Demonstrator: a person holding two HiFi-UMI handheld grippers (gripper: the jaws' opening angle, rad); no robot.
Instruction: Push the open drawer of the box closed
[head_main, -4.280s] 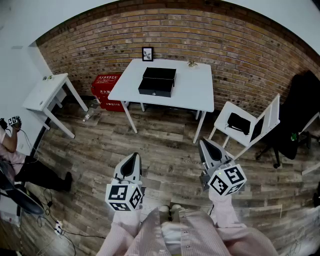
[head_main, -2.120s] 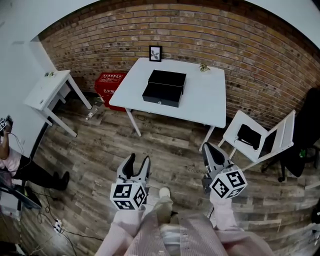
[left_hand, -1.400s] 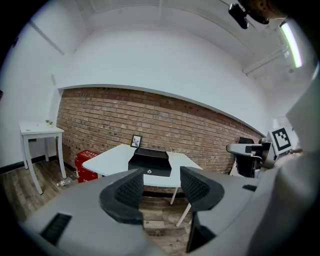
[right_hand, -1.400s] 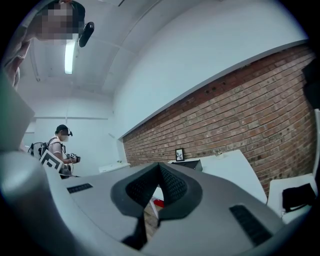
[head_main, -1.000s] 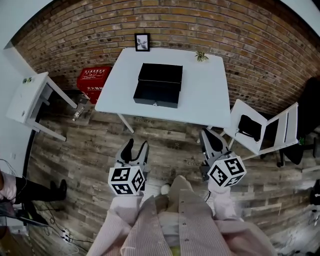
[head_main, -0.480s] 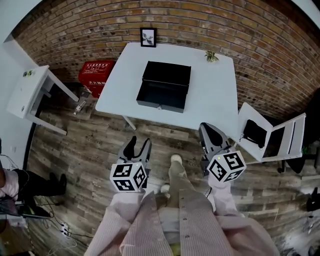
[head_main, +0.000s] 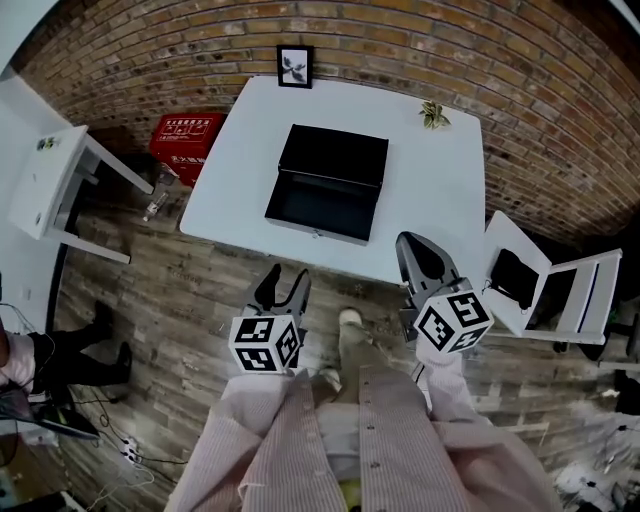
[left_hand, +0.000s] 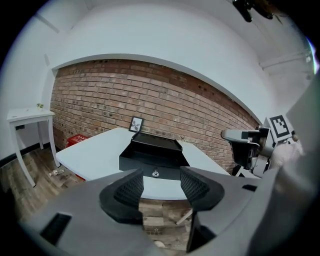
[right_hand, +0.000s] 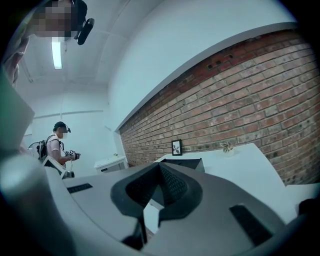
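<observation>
The box (head_main: 336, 155) sits mid-table on the white table (head_main: 445, 190), with its back toward the brick wall (head_main: 560, 110). Its drawer (head_main: 322, 205) is pulled out toward the person. The drawer front stops just short of the table's near edge, leaving a narrow bare strip. Bare tabletop lies to the left and right of the box. A frame (head_main: 295, 65) and a plant (head_main: 433, 113) stand at the far edge, well apart from the box.

Left gripper (head_main: 285, 283): held over the floor (head_main: 150, 290) just outside the near table edge, in line with the left part of the drawer front. The jaws stand moderately apart with nothing between them. In the left gripper view, the drawer front shows through the gap, well beyond the pads (left_hand: 129, 190).

Right gripper (head_main: 415, 250): to the right of the drawer, its tips overlapping the near table edge in the head view. The jaws meet tip to tip and hold nothing.

A chair (head_main: 545, 290) stands near the table's right corner. A red crate (head_main: 187, 140) and a side table (head_main: 45, 180) stand to the left.
</observation>
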